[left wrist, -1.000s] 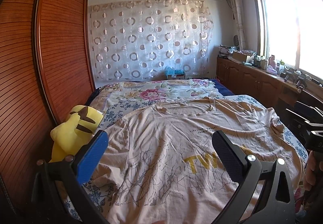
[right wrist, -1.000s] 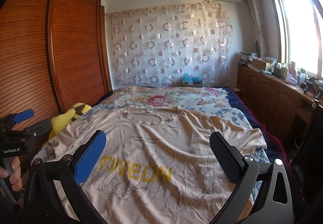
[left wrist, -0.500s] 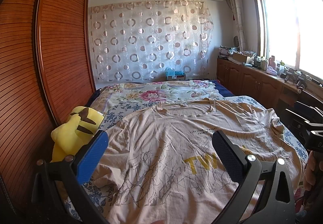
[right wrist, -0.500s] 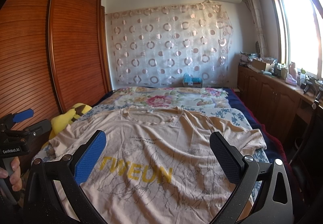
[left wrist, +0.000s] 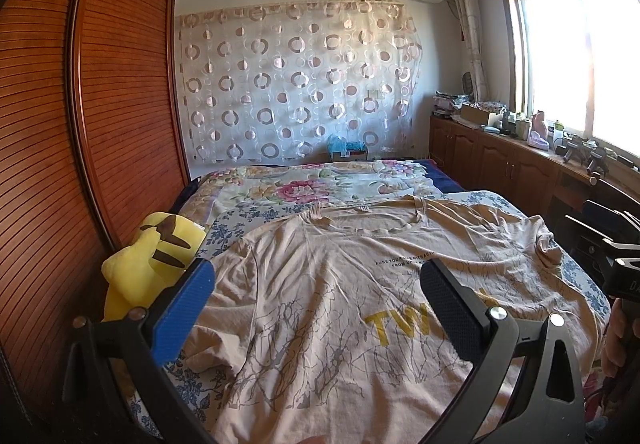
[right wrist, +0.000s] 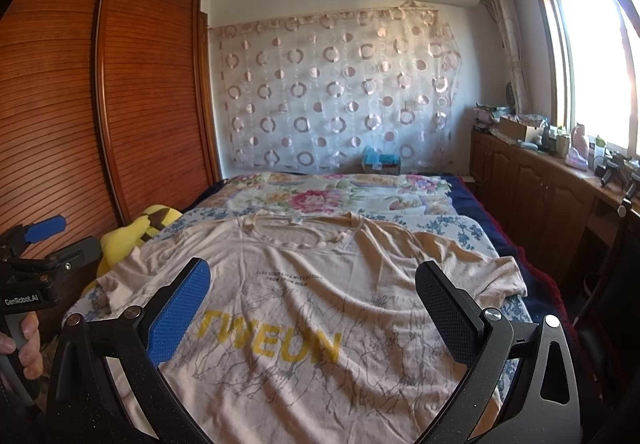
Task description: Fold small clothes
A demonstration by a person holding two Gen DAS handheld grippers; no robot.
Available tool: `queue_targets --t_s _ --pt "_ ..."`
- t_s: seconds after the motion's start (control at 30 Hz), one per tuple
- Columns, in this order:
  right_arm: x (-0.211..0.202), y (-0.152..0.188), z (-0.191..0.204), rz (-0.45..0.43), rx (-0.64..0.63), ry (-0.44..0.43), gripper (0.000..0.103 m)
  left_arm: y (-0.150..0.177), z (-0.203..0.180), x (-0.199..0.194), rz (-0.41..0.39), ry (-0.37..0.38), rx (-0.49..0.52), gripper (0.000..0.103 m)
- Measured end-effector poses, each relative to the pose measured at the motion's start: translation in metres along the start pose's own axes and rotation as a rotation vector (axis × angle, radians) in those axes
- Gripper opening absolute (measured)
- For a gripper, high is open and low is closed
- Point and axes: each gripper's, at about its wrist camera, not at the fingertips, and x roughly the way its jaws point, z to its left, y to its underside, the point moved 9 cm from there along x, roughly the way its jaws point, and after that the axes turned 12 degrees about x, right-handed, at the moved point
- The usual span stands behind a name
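A: Item: T-shirt, beige, yellow lettering. Location?

B: Spread face-up on the bed, collar at the far end, sleeves out to each side; yellow plush toy just beside its left sleeve.

A: Handling?

B: Judged light, limp, wrinkle-prone; it will sag and drag rather than slide. Pinch hem corners or shoulder seams, not the middle.

A: Tools?

B: Left gripper and right gripper: jaws spread wide, empty, held above the near hem.
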Motion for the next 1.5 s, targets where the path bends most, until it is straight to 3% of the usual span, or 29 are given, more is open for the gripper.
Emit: queue_targets --t_s 0.7,0.97,1.3,1.5 --pt "0.003 0.004 0.001 0.014 0.0 -0.01 0.103 0.005 0.009 0.008 0.007 -0.011 0.004 0.103" --pt "0.022 0.019 0.024 0.088 -0.03 -0.099 0.103 0.036 0.043 0.035 0.088 0.017 -0.026 0.103" --pt "0.061 0.05 0.039 0.199 -0.07 -0.169 0.102 0.076 0.097 0.064 0.181 -0.056 -0.006 0.103" --pt "0.083 0.074 0.048 0.267 -0.101 -0.192 0.102 0.095 0.126 0.088 0.229 -0.02 -0.031 0.103"
